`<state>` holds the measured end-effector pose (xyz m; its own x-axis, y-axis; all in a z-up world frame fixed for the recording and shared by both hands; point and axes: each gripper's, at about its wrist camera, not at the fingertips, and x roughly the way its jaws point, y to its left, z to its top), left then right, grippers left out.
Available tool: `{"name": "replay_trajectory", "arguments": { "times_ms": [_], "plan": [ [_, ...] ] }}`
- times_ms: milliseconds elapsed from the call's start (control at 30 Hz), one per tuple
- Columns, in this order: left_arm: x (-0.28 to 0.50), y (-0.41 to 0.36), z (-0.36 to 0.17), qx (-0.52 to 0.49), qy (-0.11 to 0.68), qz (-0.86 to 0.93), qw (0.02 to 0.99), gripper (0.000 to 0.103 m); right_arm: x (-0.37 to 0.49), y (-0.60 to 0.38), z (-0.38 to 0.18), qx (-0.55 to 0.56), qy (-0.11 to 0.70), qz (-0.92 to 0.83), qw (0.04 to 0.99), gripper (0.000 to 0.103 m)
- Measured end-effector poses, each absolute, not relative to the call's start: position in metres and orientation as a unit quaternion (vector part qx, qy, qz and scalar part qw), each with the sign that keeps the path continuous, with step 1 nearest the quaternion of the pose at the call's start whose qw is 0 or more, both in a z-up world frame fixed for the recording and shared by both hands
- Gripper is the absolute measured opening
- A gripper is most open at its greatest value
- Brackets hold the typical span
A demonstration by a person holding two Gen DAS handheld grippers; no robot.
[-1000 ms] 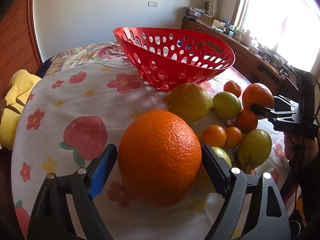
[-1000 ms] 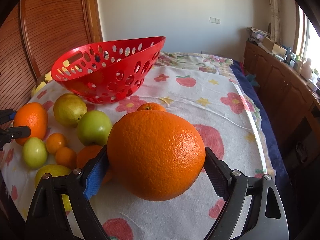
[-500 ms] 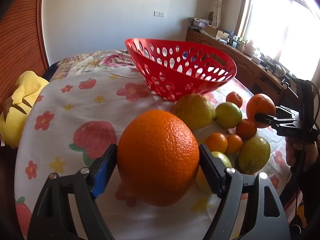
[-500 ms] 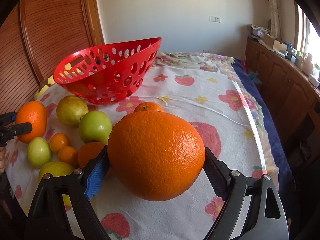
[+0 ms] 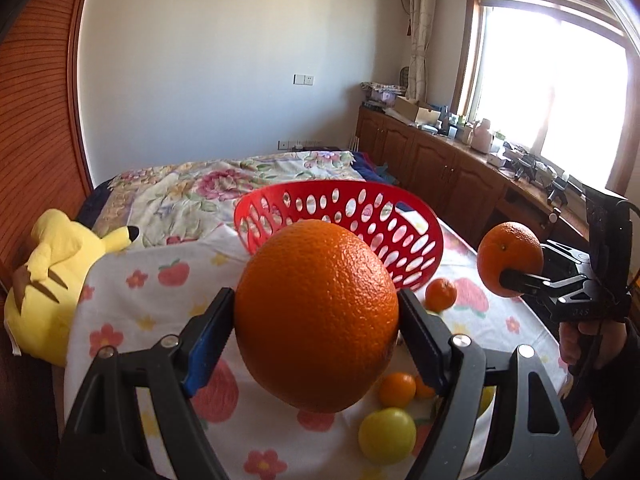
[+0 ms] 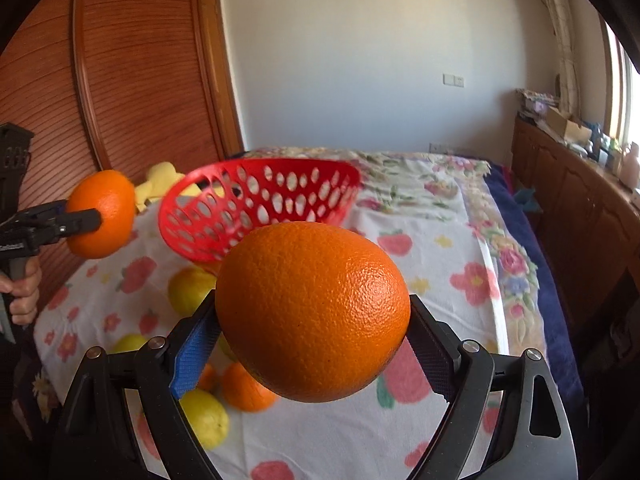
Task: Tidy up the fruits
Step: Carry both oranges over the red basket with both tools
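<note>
A: Carrying, I'd say. The left gripper (image 5: 316, 316) is clamped on a big orange (image 5: 316, 316), clear of the flowered cloth (image 5: 132, 292), and the right gripper (image 6: 314, 328) grips a second orange (image 6: 314, 312) the same way. In each, both pads press the peel.

B: Where does the fruit go?

A: Into the red basket (image 5: 416, 240), by my reading. It sits at the far side of the cloth, beyond both oranges. In the left view it lies straight ahead; in the right view the basket (image 6: 256, 204) is ahead and a little left.

B: So the next move?

A: Bring each orange over the rim and above the bowl, then part the tongs low enough that it does not bounce out. Both hands head for one opening, so one should likely go first.

B: And what stays on the cloth?

A: Near the left gripper, a yellow-green fruit (image 5: 386, 434), two small oranges (image 5: 397, 389) and another small one (image 5: 440, 294) nearer the basket. From the right, a yellow fruit (image 6: 190, 290) and more near the fingers.

B: Anything you cannot tell?

A: The held oranges hide much of the pile, so no count. I cannot see whether anything already lies in the basket. A yellow plush toy (image 5: 52, 280) lies on the far left, partly cut off.
</note>
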<state>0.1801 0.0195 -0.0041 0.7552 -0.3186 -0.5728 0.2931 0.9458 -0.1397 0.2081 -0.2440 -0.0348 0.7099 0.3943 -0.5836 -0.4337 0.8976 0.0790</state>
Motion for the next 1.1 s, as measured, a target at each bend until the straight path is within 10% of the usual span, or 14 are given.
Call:
{"name": "replay_trajectory", "arguments": {
  "times_ms": [1100],
  "plan": [
    [0.281,0.014,-0.006,0.006,0.313,-0.171,0.934,0.079,0.336,-0.110,-0.076,-0.196,0.416,0.301,0.835,0.090]
  ]
}}
